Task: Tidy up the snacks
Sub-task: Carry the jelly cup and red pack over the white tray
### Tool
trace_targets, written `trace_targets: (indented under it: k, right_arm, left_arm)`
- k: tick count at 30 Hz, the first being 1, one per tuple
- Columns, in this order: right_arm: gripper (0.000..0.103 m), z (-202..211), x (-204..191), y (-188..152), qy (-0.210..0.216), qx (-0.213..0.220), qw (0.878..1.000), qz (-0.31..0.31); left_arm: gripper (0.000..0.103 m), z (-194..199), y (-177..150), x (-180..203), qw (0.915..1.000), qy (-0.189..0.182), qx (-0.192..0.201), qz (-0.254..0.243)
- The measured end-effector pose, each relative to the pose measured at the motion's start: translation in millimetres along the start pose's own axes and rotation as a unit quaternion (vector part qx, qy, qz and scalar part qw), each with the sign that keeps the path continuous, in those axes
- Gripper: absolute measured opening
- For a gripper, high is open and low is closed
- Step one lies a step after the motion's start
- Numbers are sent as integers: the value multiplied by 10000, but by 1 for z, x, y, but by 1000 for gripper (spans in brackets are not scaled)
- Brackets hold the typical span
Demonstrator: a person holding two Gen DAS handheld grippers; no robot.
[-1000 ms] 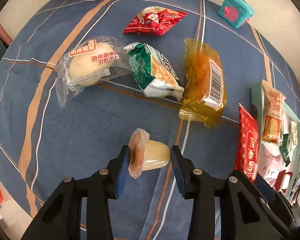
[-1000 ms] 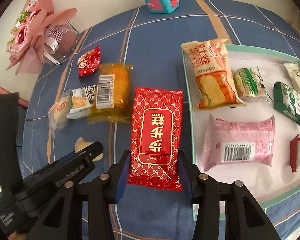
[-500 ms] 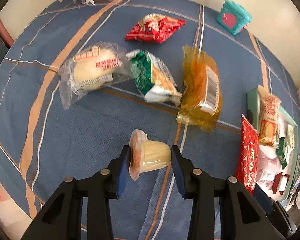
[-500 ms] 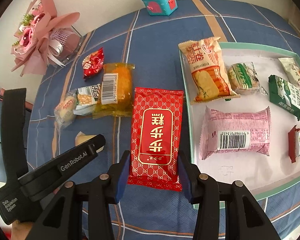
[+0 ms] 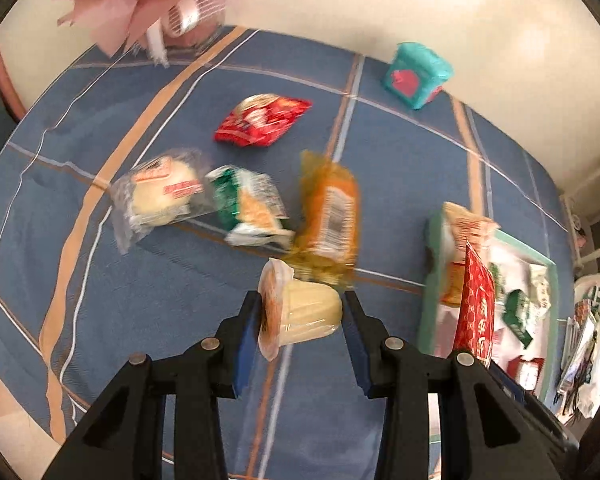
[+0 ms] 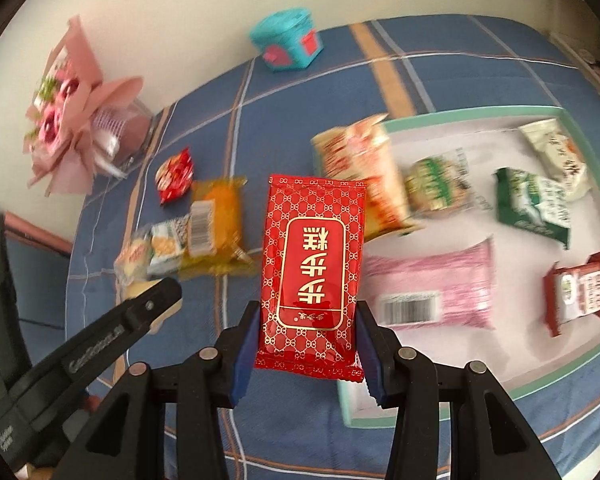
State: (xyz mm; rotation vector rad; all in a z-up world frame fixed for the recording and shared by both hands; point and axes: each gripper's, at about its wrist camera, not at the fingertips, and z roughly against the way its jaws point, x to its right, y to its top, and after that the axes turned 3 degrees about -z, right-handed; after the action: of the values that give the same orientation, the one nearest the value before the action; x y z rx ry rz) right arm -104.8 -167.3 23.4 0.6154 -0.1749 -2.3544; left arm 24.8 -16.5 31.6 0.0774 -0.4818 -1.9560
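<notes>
Both packs have risen off the cloth since 1 s ago. Our left tongs (image 5: 302,312) pinch the jelly cup (image 5: 300,312); right tongs (image 6: 306,332) clamp the red pack (image 6: 314,264). Only the right view shows the tray (image 6: 476,114) interior w/ 6 snacks; bare blue tablecloth (image 5: 172,288) lies left.

Red packet (image 6: 314,264) showing glossy foil; jelly cup (image 5: 300,312) showing clear smooth plastic; bench cloth (image 5: 80,288) appearing matt woven.
</notes>
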Motion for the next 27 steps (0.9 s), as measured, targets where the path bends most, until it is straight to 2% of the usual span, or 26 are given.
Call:
trace_targets:
  k: [9, 16, 21, 27]
  right_arm:
    - [48, 20, 64, 18, -349, 311, 9969, -636]
    - [48, 30, 120, 26, -772, 401, 9899, -1117]
    - [48, 33, 140, 28, -853, 423, 9874, -1260]
    - [48, 29, 153, 31, -866, 347, 9862, -1366]
  left_arm:
    - [42, -5, -11, 74, 9965, -314, 88, -765]
    - [42, -13, -30, 141, 9857, -568, 113, -1584]
    - [42, -21, -37, 171, 9784, -640, 184, -1958]
    - [42, -39, -34, 186, 9757, -686, 172, -2075]
